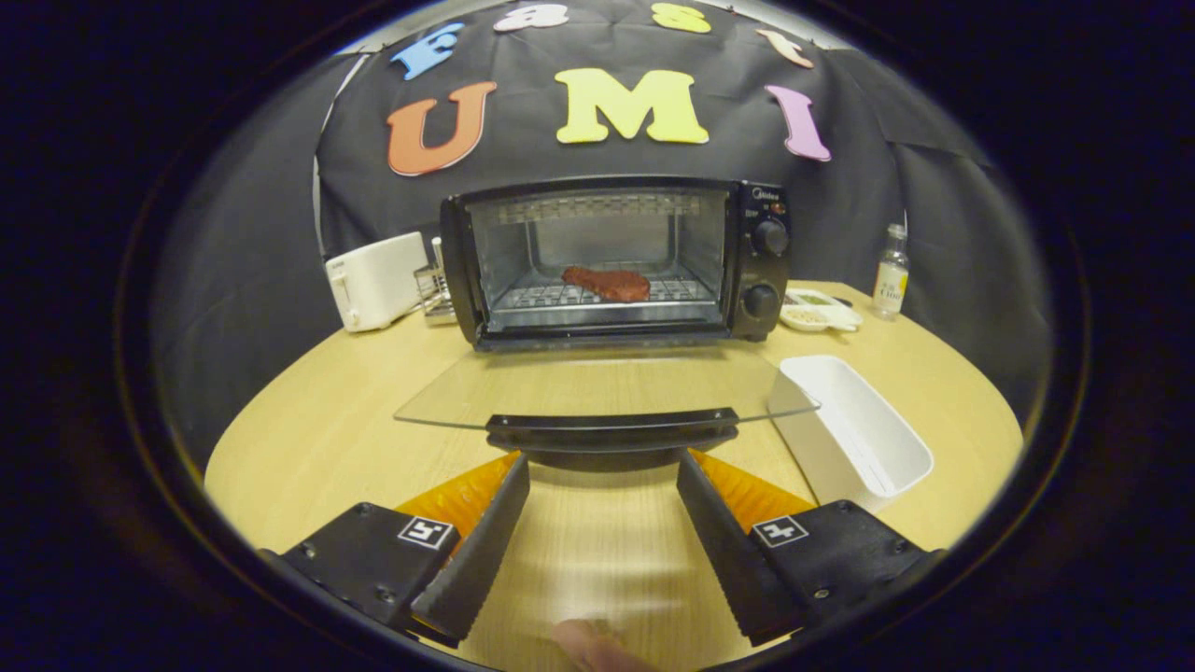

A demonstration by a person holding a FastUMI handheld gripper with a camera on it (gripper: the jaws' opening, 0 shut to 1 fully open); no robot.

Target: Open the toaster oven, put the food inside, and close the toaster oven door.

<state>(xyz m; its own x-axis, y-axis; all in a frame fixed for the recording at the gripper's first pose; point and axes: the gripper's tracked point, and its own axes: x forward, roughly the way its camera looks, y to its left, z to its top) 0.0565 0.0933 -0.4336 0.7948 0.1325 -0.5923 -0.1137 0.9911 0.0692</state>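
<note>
**me:** Looking at a round light-wood table in a booth with dark cloth walls behind it. The toaster oven sits at 12 o'clock from my gripper, with its glass door dropped flat toward me.

**other:** Where's the food?

**me:** The food, a reddish-brown slab, is lying on the wire rack inside the oven. The door handle is right at the fingertips, just ahead of the gap.

**other:** Gripper grabbing anything?

**me:** Nope, fingers are spread wide apart with bare tabletop between them. Can't tell if the tips actually touch the handle.

**other:** Anything in the way?

**me:** The white rectangular tub at about 2 o'clock sits just beside the door's right corner. A white toaster at 10 o'clock stands left of the oven, with a small metal rack between them. At 1 o'clock, beside the oven's knobs, there's a small white dish and a bottle. A blurry fingertip shows at 6 o'clock.
</note>
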